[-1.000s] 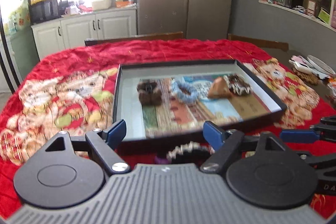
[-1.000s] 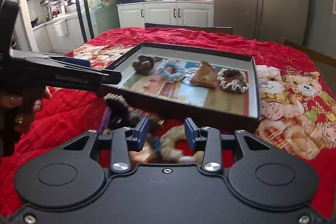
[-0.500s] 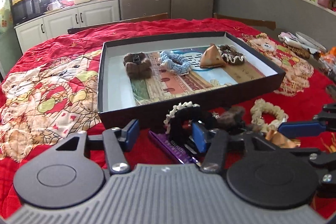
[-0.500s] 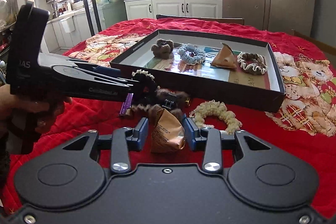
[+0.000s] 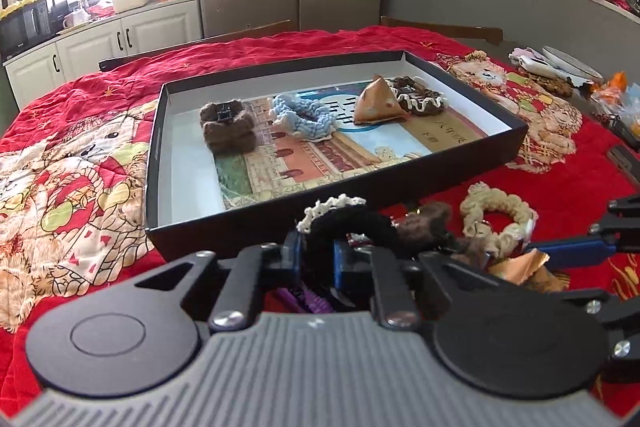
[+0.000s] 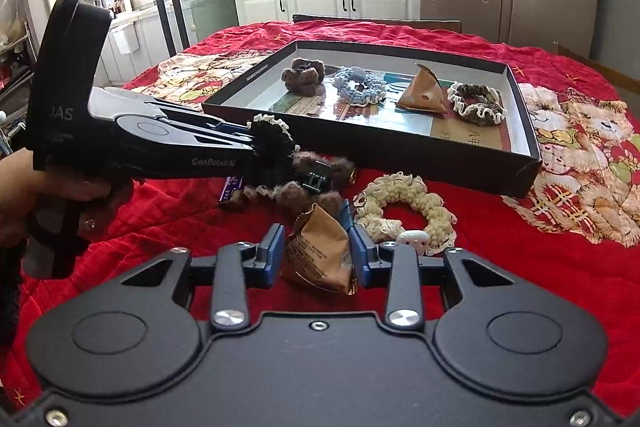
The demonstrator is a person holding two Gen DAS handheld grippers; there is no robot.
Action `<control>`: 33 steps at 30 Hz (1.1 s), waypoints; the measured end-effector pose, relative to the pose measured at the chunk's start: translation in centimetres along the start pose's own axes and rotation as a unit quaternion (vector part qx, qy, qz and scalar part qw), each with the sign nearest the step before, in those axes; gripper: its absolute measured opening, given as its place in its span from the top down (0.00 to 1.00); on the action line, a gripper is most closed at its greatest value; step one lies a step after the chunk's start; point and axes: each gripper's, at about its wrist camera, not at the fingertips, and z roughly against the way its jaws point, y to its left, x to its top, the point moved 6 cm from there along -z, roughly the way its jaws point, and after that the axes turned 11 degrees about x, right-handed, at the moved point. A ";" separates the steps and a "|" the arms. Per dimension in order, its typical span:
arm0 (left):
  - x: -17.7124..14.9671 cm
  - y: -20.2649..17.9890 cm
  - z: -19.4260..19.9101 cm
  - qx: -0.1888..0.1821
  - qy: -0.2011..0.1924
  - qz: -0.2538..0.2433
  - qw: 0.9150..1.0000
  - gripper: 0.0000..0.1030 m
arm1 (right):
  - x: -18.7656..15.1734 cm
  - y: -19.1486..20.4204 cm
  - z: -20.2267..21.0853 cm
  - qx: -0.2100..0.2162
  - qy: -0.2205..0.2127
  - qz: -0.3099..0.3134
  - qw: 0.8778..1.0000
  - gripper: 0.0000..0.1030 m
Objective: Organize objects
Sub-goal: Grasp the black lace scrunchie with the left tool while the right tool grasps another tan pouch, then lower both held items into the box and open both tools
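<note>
Where the left claw stood wide apart a second ago with the black hair tie only just below it, its blue fingers now stand clenched on the black hair tie, pinching the near part of the loop. Half a second back the tie sat loose between half-spread fingers. Both views show more of the surface in front of the box than before; the claws sit lower and nearer the pile.

Right claw: jaws closing, the brown paper packet between the blue fingers, both pads against its sides. Half a second ago the packet already stood between them.

Black hair tie: fuzzy black ring with a cream lace edge along its upper rim, standing upright in the left claw, just in front of the near wall of the black box. It touches a brown fuzzy hair clip lying beside it on the red bear-print cloth. A purple item lies under the left claw, mostly hidden. A cream hair tie lies flat just right of the packet.

Inside the box, in a row: brown fuzzy clip, pale blue hair tie, tan pyramid packet, brown hair tie with white trim. A person's hand grips the left handle.
</note>
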 end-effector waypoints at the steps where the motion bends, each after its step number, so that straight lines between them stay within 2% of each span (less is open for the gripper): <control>1: 0.0 0.0 0.2 0.001 0.001 -0.002 1.000 0.84 | 0.0 0.0 0.1 0.001 -0.001 -0.001 1.000 0.69; 10: 1.1 0.7 2.9 0.005 -0.015 0.006 1.000 0.85 | 1.1 0.0 1.5 0.005 -0.020 0.002 1.000 0.74; 17: 3.7 1.8 4.1 0.013 -0.037 0.022 0.999 0.85 | 4.0 -0.9 2.9 0.006 -0.055 -0.004 0.998 0.75; 20: 5.0 2.3 3.6 0.031 -0.042 0.024 0.998 0.85 | 6.0 -1.7 2.7 -0.006 -0.071 0.002 0.997 0.75; 23: 6.0 2.6 2.3 0.030 -0.034 0.037 0.998 0.85 | 7.8 -2.6 2.0 -0.013 -0.078 0.007 0.997 0.75; 33: 7.2 3.0 -3.2 0.054 -0.003 0.057 0.997 0.85 | 11.9 -6.1 -3.4 -0.020 -0.084 -0.007 0.996 0.75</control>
